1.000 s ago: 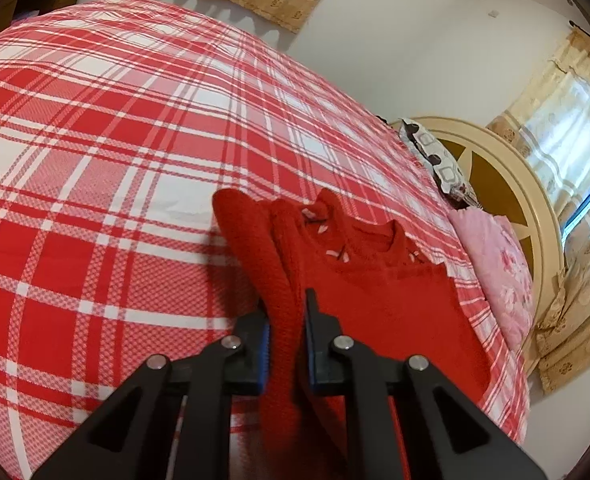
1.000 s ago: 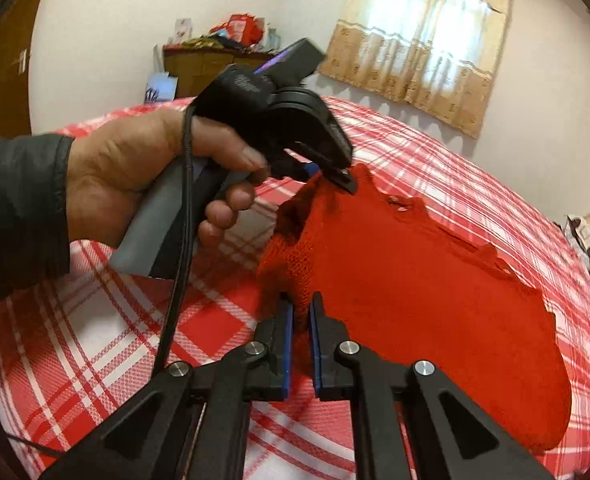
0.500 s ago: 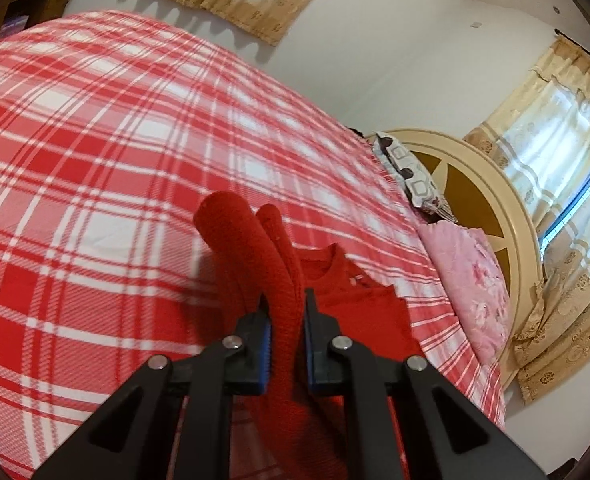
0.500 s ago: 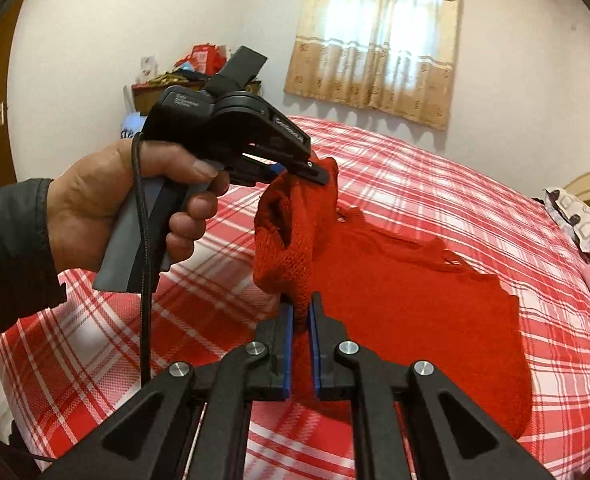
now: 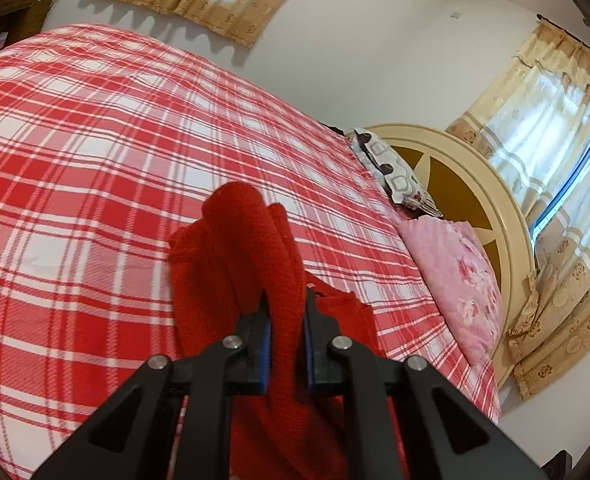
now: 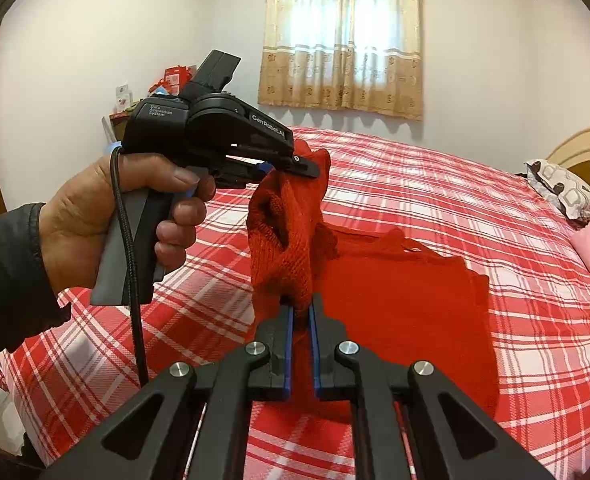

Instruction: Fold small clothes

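Since a second ago, both tongs have risen and carried one side of the red knitted garment [image 6: 395,292] upward; more of it now hangs bunched between them. My left tongs [image 5: 287,312] are closed on a fold of the knit, and my right tongs [image 6: 301,314] are closed on the edge nearer me. The remainder of the garment lies spread on the plaid bed [image 6: 515,208], with the lifted part clear of it. My left hand [image 6: 127,216] holds its tool level.

Risk, as I judge it: the knit is thick and stretchy. Uneven travel of the two tongs would skew the fold line. A shallow bite could slip free mid-carry. Dragging the resting part would wrinkle the lower layer.
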{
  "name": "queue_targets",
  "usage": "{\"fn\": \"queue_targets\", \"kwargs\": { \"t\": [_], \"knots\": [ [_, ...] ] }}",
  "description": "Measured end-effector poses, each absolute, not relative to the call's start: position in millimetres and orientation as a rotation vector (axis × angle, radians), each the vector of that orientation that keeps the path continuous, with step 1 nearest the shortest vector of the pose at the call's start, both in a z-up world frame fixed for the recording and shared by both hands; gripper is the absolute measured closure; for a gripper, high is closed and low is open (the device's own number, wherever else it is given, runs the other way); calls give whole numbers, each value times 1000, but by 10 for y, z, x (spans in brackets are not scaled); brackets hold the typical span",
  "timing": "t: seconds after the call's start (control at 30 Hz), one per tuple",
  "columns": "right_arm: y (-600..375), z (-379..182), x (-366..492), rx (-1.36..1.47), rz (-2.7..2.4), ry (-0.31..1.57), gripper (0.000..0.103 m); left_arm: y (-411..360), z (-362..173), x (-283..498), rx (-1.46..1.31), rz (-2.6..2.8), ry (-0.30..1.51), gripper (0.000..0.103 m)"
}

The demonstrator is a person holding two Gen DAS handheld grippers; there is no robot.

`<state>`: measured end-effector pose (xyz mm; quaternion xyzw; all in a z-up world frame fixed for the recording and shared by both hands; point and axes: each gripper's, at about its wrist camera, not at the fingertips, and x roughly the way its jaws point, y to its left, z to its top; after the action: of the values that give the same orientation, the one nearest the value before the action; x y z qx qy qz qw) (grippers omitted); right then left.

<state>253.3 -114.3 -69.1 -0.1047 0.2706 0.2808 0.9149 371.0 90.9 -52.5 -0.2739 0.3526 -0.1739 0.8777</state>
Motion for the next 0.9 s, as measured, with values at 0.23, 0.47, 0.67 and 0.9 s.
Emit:
{"fn": "queue_targets", "kwargs": {
  "t": [0.23,0.47,0.67,0.9],
  "knots": [
    [-1331,-672,2551,-185,563,569,97,695,-464,3789,-558,-397,736,90],
    [-1604,-671,2615,-133,534,590,97,455,-412,3857,-537,-434,740,90],
    [-1795,-699,2626,-111,523,612,97,174,-417,3923,-509,-468,756,90],
    [-2078,-766,2717,-62,495,657,97,-98,-438,3998,-471,-502,780,90]
  ]
}}
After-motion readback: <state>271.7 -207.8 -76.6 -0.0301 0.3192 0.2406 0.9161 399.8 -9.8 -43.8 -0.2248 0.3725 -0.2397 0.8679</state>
